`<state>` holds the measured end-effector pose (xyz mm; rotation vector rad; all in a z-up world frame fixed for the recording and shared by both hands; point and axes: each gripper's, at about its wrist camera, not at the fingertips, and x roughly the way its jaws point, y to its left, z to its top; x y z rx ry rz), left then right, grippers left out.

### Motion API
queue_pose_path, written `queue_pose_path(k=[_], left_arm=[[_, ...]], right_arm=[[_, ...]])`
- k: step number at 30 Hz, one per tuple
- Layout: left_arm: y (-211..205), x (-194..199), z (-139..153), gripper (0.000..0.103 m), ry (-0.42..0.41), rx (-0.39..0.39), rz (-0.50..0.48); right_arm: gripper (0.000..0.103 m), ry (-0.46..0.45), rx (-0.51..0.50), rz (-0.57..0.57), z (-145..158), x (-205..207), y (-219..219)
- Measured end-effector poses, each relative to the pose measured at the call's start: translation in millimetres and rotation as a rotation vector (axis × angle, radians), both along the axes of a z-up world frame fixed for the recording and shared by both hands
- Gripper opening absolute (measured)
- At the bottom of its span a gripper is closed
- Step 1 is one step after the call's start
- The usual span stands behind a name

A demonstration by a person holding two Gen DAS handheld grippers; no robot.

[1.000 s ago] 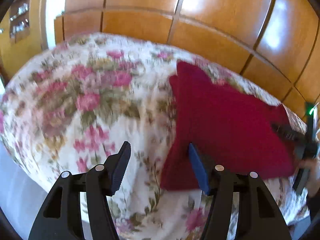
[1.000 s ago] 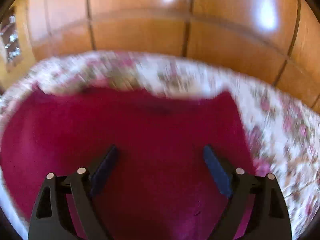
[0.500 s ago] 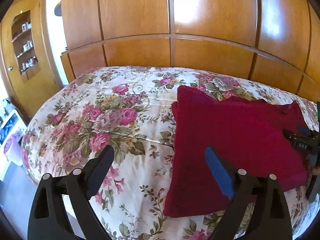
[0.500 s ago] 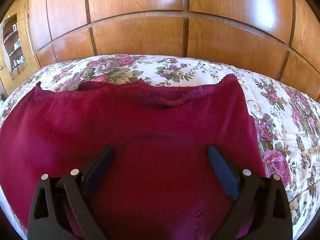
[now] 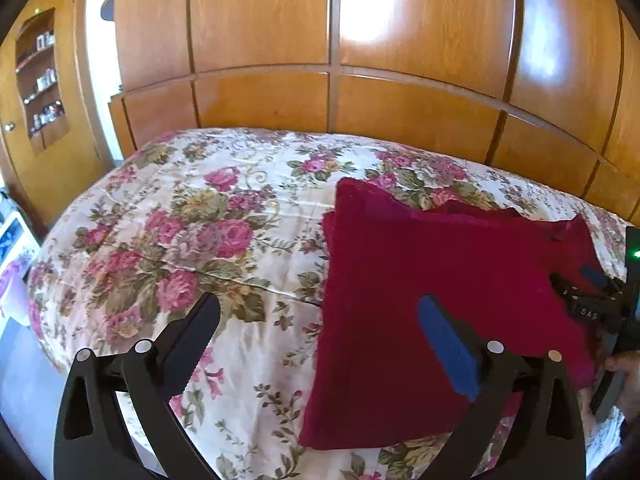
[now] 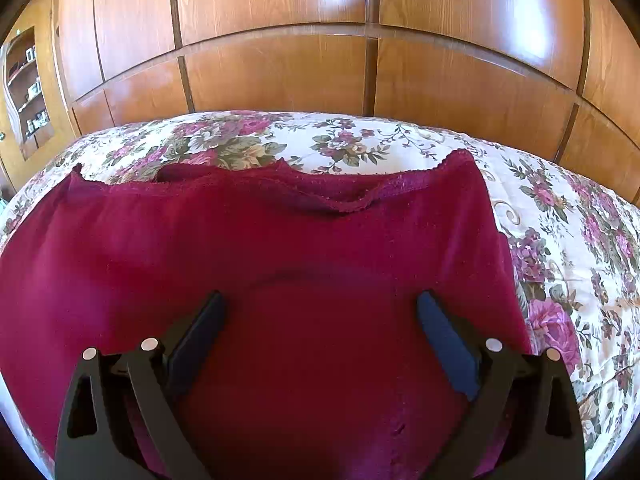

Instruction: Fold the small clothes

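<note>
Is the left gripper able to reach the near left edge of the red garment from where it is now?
Probably yes. The left gripper is open, nothing lies between it and the red garment on the floral bedspread, and the right gripper is at the opposite side.

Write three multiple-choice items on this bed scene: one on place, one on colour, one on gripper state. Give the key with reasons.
1. Where does the garment lie?
A. on the floral bedspread
B. on the floor
C. on a shelf

2. What colour is the garment?
A. blue
B. dark red
C. white

3. How are the right gripper fingers?
A. shut on the garment
B. shut on nothing
C. spread open above the garment

Key: 1 A, the flowered cover shows around it in both views. 2 B, its knit is deep red throughout. 3 C, the fabric shows between the two parted fingers.
</note>
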<state>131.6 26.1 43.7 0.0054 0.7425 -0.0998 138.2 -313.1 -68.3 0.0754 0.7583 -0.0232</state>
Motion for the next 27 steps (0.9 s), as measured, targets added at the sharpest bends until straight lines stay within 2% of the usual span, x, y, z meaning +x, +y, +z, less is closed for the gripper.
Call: queue_pose_path(k=[4,6,7,10,12,16,19,21,22,23,24,27], left_arm=[[0.7,17.0,0.4,0.098,0.048,-0.048,-0.043],[7.3,30.4,1.8,0.093,0.090,-0.137,-0.084],[11.2,36.9,2.0,0.083,0.103,-0.168,-0.088],[22.8,63.7,-4.9,0.062,0.164,-0.230,-0.091],[27.2,81.4,-12.8,0.053,0.206,-0.262,-0.093],[29.3,108.1,-23.9,0.052,0.271,-0.328,-0.110],[25.2,127.1,-30.9,0.052,0.293,-0.307,-0.095],[20.6,141.2,-37.7,0.035,0.322,-0.306,-0.109],[17.3,148.6,-41.9,0.021,0.349,-0.308,-0.116],[17.5,151.6,-42.9,0.012,0.350,-0.310,-0.113],[17.1,152.5,-41.3,0.008,0.328,-0.309,-0.107],[21.2,142.3,-33.2,0.007,0.209,-0.321,-0.075]], right_arm=[[0.096,-0.002,0.000,0.001,0.7,1.1,-0.2],[0.096,-0.003,0.001,0.000,0.5,0.7,-0.2],[0.096,-0.004,0.001,0.000,0.9,0.7,-0.4],[0.096,-0.006,0.000,0.000,1.3,0.9,-0.7],[0.096,-0.007,0.001,0.000,1.4,1.3,-0.9],[0.096,-0.009,0.001,-0.001,1.4,1.2,-1.0],[0.096,-0.009,0.000,-0.001,1.3,1.0,-0.9],[0.096,-0.010,0.000,-0.001,1.5,1.7,-1.4],[0.096,-0.009,0.001,-0.001,1.2,0.6,-1.2],[0.096,-0.009,0.001,-0.001,1.4,1.4,-1.5],[0.096,-0.009,0.000,-0.001,1.2,0.0,-1.2],[0.096,-0.011,0.001,-0.001,1.0,-0.1,-0.8]])
